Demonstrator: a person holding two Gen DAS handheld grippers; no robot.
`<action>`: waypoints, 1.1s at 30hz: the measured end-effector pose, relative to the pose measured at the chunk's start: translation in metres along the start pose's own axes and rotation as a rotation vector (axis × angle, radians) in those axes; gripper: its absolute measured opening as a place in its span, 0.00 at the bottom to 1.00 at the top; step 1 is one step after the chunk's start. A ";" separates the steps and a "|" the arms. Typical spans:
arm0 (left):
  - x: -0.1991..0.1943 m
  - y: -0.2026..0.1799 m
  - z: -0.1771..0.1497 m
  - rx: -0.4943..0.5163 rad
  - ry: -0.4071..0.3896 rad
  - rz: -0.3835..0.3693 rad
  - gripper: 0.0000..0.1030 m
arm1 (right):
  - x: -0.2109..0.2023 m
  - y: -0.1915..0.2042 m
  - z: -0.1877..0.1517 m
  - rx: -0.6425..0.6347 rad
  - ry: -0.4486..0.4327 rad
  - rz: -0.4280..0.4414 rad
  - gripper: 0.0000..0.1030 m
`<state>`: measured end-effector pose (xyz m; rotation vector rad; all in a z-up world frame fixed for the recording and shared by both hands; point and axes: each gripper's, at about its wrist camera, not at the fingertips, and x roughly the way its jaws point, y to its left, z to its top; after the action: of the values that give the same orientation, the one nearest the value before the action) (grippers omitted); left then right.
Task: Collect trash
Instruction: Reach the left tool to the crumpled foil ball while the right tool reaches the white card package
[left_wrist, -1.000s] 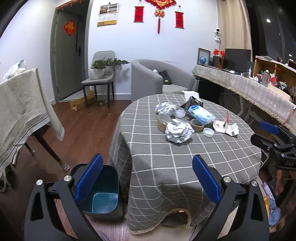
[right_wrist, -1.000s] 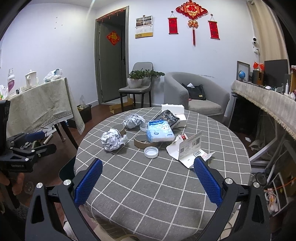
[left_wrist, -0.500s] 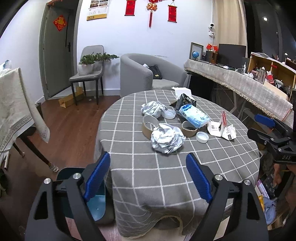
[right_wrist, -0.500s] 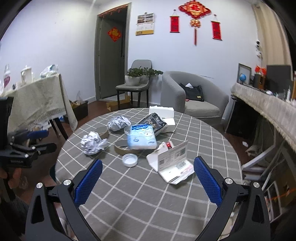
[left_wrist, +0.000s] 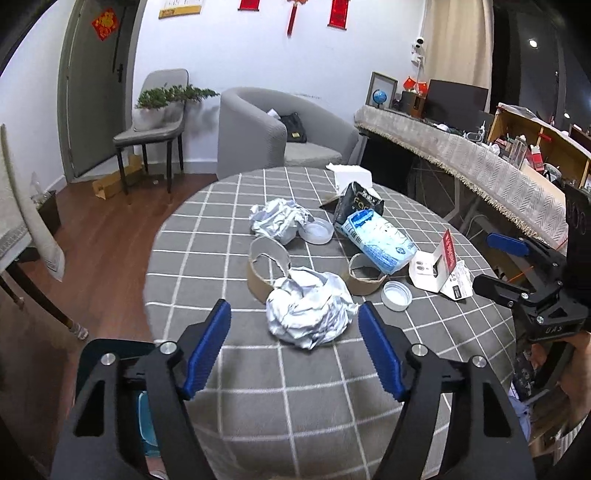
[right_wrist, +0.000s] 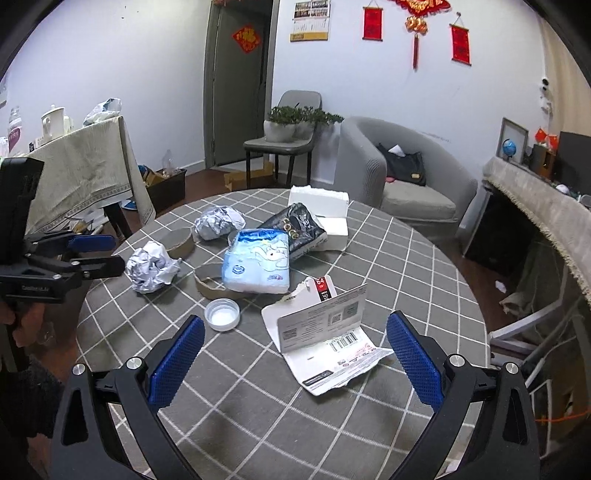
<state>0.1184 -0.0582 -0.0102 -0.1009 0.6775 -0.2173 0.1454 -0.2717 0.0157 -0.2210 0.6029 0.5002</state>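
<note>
- Trash sat clustered mid-table (left_wrist: 258, 387), all loose on the grey check cloth, nothing bagged or held yet.
- L gripper (left_wrist: 294, 332) was lined up on the near foil ball (left_wrist: 310, 308): ball framed between the blue pads but pads not touching it. Jaws were closing w/ the ball between them, no squeeze yet. Prob. picked first b/c it's the closest piece to that side's edge.
- Foil ball leaned against a cardboard ring (left_wrist: 264, 269); closing too wide could snag the ring too, imo.
- R gripper (right_wrist: 295, 360) pads stood wide apart, nothing clamped. It pointed at the opened paper box (right_wrist: 325, 332), which lay between the pads' line but farther out, no contact. Looks like each hand took the item nearest its own side.
- Box flap stood up, rest lay flat, so it'd likely need a pinch on the flap rather than a flat scoop.
- White cap (right_wrist: 222, 314) lay just beside the box, open side up; 2nd ring (right_wrist: 210, 282) tucked under the blue tissue pack (right_wrist: 258, 266). Black pouch (right_wrist: 295, 229) leaned on the pack, white foam block (right_wrist: 325, 206) behind it.
- 2nd foil ball (left_wrist: 279, 219) sat farther back, touching a clear lid (left_wrist: 316, 230).
- Teal bin (left_wrist: 110, 354) sat on the floor just below the table's left edge, partly hidden by L gripper. Short drop for the L hand, prob. why it's parked there.
- Progress est.: at the start, first grab not made.
</note>
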 end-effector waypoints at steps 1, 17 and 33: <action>0.006 -0.001 0.002 0.003 0.012 -0.004 0.72 | 0.003 -0.003 0.001 -0.002 0.010 0.000 0.97; 0.048 0.001 0.017 0.052 0.094 -0.057 0.51 | 0.053 -0.026 0.009 -0.055 0.143 0.069 0.97; 0.053 0.010 0.027 0.046 0.100 -0.131 0.49 | 0.072 -0.021 0.021 -0.065 0.184 0.098 0.70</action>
<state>0.1771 -0.0607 -0.0236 -0.0911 0.7660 -0.3653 0.2175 -0.2548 -0.0086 -0.3024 0.7798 0.5990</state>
